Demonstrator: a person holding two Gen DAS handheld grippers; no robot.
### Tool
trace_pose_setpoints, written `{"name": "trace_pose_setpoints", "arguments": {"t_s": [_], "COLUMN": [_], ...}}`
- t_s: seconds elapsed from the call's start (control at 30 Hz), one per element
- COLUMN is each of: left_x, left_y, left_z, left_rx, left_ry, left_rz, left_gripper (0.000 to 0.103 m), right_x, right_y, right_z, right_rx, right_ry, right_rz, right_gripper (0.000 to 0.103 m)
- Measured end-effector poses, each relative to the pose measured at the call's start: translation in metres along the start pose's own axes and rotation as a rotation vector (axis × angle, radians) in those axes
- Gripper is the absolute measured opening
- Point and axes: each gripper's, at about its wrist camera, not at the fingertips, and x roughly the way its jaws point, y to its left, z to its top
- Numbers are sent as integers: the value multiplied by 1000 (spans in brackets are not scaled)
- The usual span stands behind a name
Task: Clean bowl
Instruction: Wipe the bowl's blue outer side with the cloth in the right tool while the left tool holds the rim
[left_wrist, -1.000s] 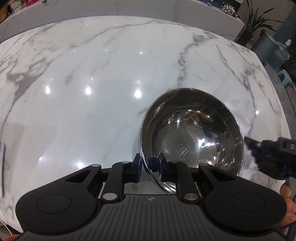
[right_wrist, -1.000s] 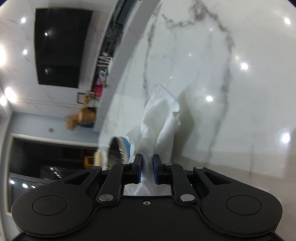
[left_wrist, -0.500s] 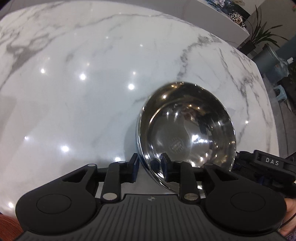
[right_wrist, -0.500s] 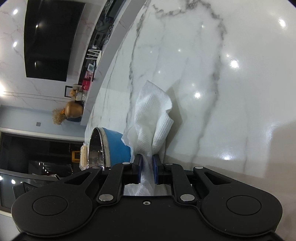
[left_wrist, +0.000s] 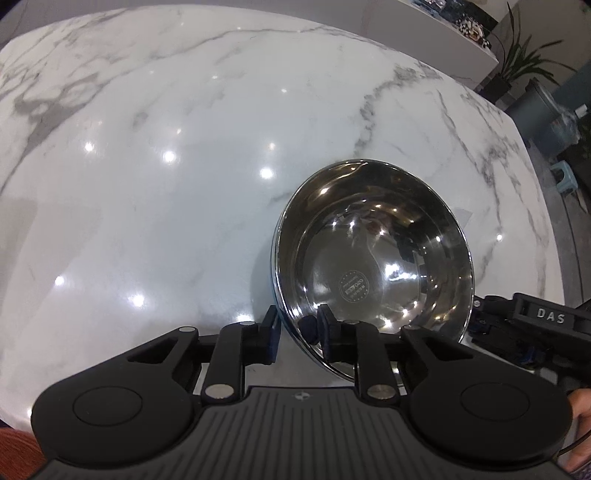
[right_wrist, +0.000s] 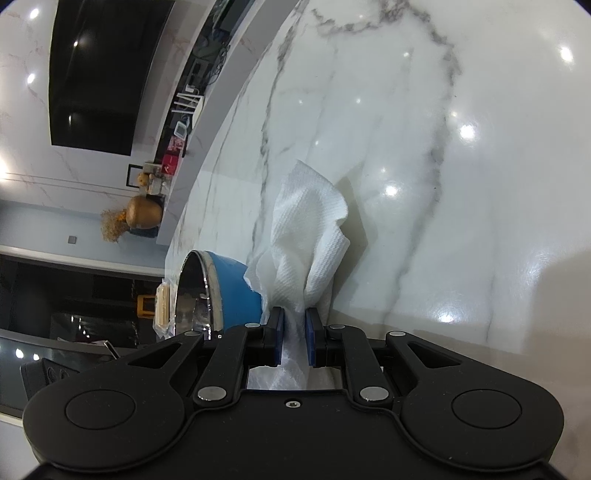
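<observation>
A steel bowl (left_wrist: 373, 258) with a shiny inside and a blue outside (right_wrist: 232, 288) is tilted up off the marble table (left_wrist: 147, 166). My left gripper (left_wrist: 297, 328) is shut on its near rim, one finger inside and one outside. In the right wrist view my right gripper (right_wrist: 294, 332) is shut on a crumpled white paper towel (right_wrist: 306, 229), which stands up just right of the bowl's blue wall. In the left wrist view the right gripper's black body (left_wrist: 532, 332) shows at the bowl's lower right. The bowl's inside looks bare apart from a round stamp.
The white marble table (right_wrist: 461, 166) spreads wide beyond the bowl. A person's hand (left_wrist: 580, 424) shows at the far right edge. A plant (left_wrist: 524, 70) and a grey bin (left_wrist: 543, 110) stand off the table's far right. A shelf with a gold vase (right_wrist: 142, 214) lies beyond.
The bowl has been tilted further up on my left gripper's hold. My right gripper with the paper towel has come closer to the bowl; its blue wall now fills more of the right wrist view.
</observation>
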Motion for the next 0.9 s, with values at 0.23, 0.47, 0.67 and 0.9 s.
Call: {"name": "trace_pose_setpoints", "arguments": {"t_s": [0.23,0.47,0.67,0.9], "left_x": [-2,-2,-1,-1], "left_y": [0,-2,-1,0], "left_z": [8,11,12,12], "left_rx": [46,67,66,68], "left_ry": [-10,-20,-22,-31], "left_rz": [46,59,55,52], "left_gripper": [16,16,16,16], "right_x": [-9,-6,4,17], "right_y": [7,6,4,9], "right_z": [11,15,15,12], "right_rx": [31,40,31,-13], "right_ry": [-57,-51,-33,-22], "right_rz": [159,161,81,-5], "right_gripper": [12,12,12,12]}}
